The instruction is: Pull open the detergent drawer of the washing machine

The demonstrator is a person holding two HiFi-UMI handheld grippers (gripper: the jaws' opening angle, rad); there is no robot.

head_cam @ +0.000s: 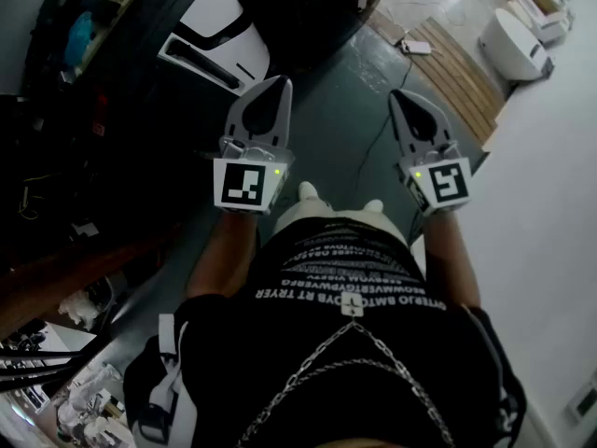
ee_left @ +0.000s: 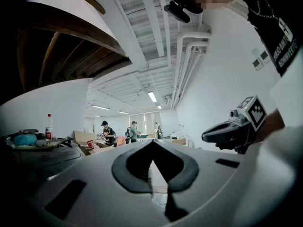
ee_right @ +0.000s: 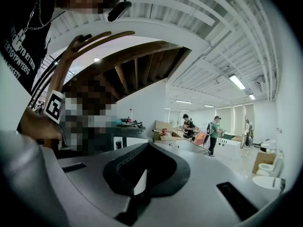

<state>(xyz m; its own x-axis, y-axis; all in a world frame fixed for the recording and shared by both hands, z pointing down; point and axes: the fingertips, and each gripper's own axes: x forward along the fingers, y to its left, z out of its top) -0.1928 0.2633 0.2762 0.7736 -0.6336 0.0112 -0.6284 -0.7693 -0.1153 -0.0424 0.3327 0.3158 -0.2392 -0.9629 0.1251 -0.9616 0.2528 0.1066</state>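
Note:
A white and black machine (head_cam: 216, 34) stands on the floor ahead and to the left; I cannot make out a detergent drawer on it. My left gripper (head_cam: 277, 86) is held level in mid-air in front of the person's body, jaws shut with nothing between them, and it points toward that machine. Beside it my right gripper (head_cam: 402, 98) also hangs in the air, jaws together and empty. In the left gripper view the shut jaws (ee_left: 152, 159) face a long room, with the right gripper (ee_left: 233, 129) at the right. The right gripper view shows its own jaws (ee_right: 141, 175) closed.
Wooden boards (head_cam: 452, 56) and a cable (head_cam: 377, 143) lie on the grey floor ahead. White toilets (head_cam: 516, 37) stand at the far right by a white wall. Dark cluttered shelving (head_cam: 65, 82) fills the left. Several people (ee_right: 214, 131) stand far off.

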